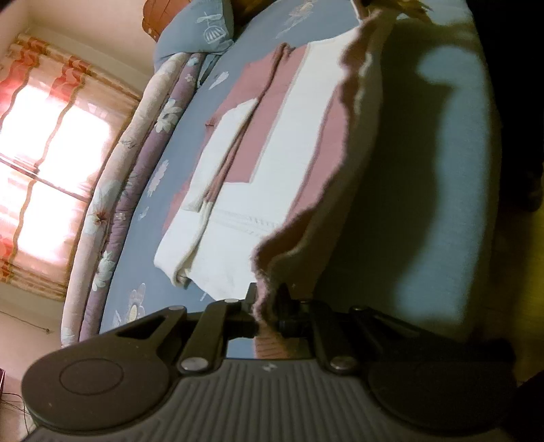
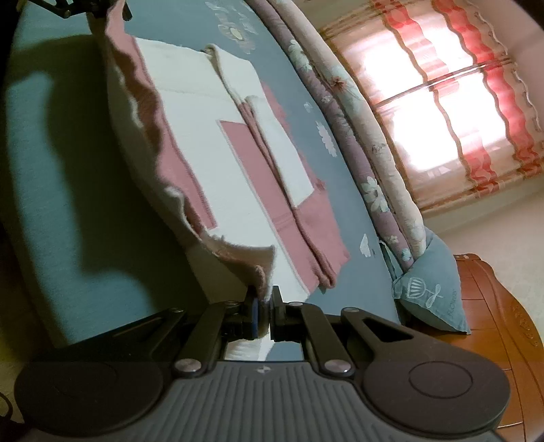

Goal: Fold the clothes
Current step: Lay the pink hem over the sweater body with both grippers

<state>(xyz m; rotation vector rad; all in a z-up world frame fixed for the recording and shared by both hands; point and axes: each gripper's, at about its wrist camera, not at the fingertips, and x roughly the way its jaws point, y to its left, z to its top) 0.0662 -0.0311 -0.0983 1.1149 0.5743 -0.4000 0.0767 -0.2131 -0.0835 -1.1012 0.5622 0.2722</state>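
Observation:
A pink and white garment (image 1: 289,142) lies spread on the blue bedsheet (image 1: 452,142), one sleeve folded in over it. My left gripper (image 1: 267,306) is shut on one corner of the garment's near edge and lifts it off the bed. My right gripper (image 2: 263,306) is shut on the other corner of that edge (image 2: 251,258), also raised. The lifted pink edge (image 2: 142,112) hangs taut between the two grippers. The left gripper also shows at the top left of the right wrist view (image 2: 78,8).
A rolled floral quilt (image 1: 112,210) lies along the far side of the bed. A blue pillow (image 2: 428,295) sits by a wooden headboard (image 2: 493,326). A window with red striped curtains (image 2: 442,102) is behind. Dark shadows fall on the sheet.

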